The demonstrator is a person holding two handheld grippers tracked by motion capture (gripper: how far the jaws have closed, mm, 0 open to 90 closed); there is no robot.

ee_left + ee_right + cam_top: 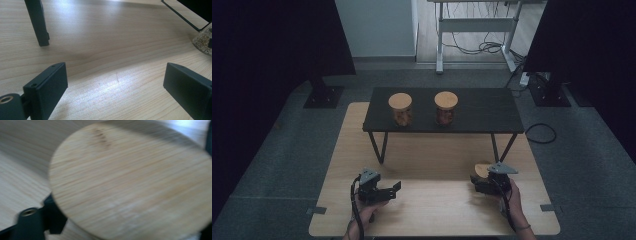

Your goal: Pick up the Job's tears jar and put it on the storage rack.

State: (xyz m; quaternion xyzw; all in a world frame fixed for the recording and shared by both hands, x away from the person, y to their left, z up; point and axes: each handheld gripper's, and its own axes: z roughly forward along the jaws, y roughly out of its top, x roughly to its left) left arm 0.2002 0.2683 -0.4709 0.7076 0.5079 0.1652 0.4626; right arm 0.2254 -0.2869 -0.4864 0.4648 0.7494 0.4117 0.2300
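The jar [480,171] I'm holding sits low and right of centre in the high view, mostly hidden behind my right gripper [484,184], whose jaws are clamped on it; in the right gripper view its blurred bamboo lid [132,182] hides whatever is inside. My left gripper [388,192], lower left of centre, stands wide open over bare tabletop [437,210]. Two more lidded jars [400,109] [446,107] stand on the black shelf [482,117] near the top centre, their brownish contents too small to identify.

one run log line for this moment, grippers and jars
left gripper: open, over table | right gripper: shut on jar below wooden lid | two lidded jars on black stand
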